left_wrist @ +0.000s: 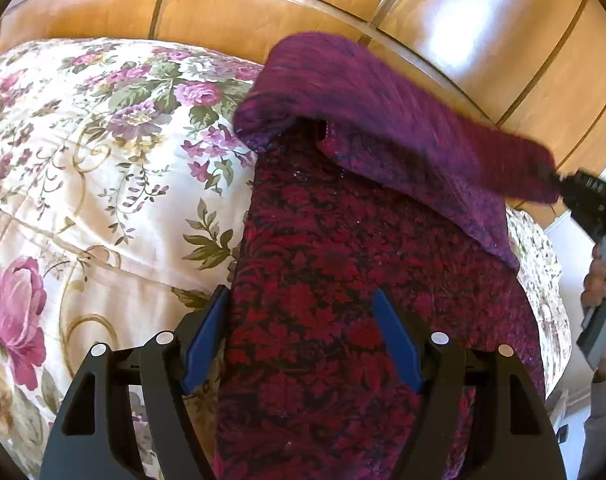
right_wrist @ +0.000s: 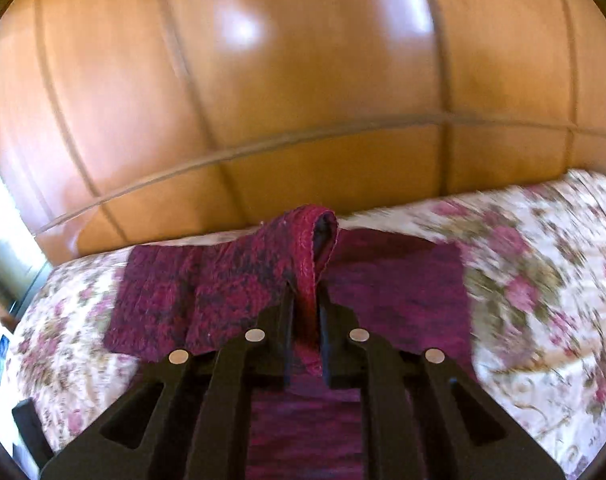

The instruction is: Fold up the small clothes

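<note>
Left gripper [left_wrist: 299, 332]: jaws stand wide apart and grip nothing; the cloth passes between and under them, and whether they press on it I cannot tell.
Garment [left_wrist: 343, 280]: dark red patterned cloth, flat on the bed, running away from the left jaws; its far part is lifted and turned over, so the purple back side shows.
Right gripper [right_wrist: 305, 312]: jaws shut on a pinched fold of the garment, with the cloth rising in a loop just ahead of the tips.
Step in hand: I judge it is the carrying of the lifted end over toward the near end.
To do it well: keep the left side quiet as an anchor, bring the edges together, let go only when the cloth lies flat.
Bed cover [left_wrist: 83, 160]: flowered, soft and uneven, on both sides of the jaws; the cloth could wrinkle.
Wooden panels [left_wrist: 263, 8]: just behind the bed, so there is little room beyond.
</note>
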